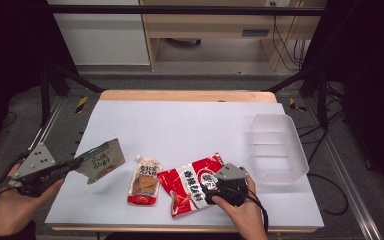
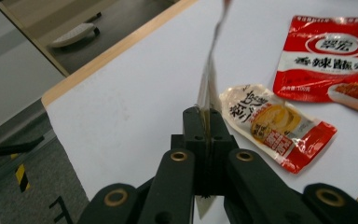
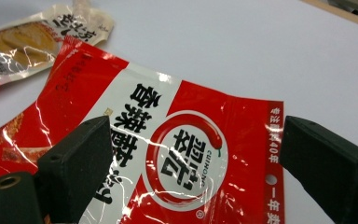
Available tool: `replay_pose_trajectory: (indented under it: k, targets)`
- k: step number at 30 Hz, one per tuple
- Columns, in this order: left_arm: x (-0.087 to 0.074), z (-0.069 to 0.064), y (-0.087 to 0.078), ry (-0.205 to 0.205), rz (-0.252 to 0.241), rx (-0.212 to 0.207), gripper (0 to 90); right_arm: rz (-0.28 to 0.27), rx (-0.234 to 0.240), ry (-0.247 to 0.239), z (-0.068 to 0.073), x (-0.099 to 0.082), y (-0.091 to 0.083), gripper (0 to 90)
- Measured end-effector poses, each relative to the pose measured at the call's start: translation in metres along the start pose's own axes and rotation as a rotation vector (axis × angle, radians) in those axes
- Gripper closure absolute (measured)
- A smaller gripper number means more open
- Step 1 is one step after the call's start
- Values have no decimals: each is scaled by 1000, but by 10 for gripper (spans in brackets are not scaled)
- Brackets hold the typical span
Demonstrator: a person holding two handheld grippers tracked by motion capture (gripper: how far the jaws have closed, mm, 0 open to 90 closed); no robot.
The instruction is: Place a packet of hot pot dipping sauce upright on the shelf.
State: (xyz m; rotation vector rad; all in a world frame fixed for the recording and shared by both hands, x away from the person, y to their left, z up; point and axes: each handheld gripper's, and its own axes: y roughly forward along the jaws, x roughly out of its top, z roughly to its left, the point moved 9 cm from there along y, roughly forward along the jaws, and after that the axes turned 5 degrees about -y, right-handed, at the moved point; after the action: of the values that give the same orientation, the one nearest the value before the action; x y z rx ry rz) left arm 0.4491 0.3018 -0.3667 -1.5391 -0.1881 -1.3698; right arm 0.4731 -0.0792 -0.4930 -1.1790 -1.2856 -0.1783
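Clamping green pouch (image 1: 101,161) – left gripper (image 1: 80,162); right gripper (image 3: 191,154) jaws apart over red packet (image 3: 168,154)

Even overhead light brightens my counter (image 1: 190,125); dark corners frame the high view. Glare streaks the red packet (image 3: 177,154), and my near jaws blur.

On the table (image 1: 190,125), the spout pouch (image 1: 144,181) lies just left of the sachet (image 1: 192,187). The tub (image 1: 278,145) stands to their right, farther back. The left hand-held gripper (image 1: 80,162) holds a packet (image 1: 101,161) above the table's left edge.
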Motion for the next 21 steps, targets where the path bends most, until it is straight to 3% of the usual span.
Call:
replay_pose_trajectory:
  k: [3,5,9,10,13,17,18,19,21]
  targets:
    - [4,0,-1,-1,-5,-10,900,-22,14,2,-1,10,-6,92]
    - [13,-2,-2,22,-3,-21,900,-30,31,-8,-2,17,-10,94]
    - [27,-3,-3,51,-11,-24,900,-20,40,-57,0,25,-14,142]
    - [36,-5,-3,67,-15,-26,900,-16,55,-90,1,31,-16,144]
    - [45,-7,1,86,-11,-30,900,-11,70,-109,1,38,-18,156]
    - [62,-15,16,116,-4,-56,900,-1,120,-162,1,55,-22,234]
    - [70,-21,27,140,9,-70,900,4,135,-215,-1,62,-23,243]
    - [70,-21,27,140,9,-70,900,4,135,-215,-1,62,-23,243]
    - [81,-35,43,174,26,-101,900,39,168,-278,-3,71,-23,246]
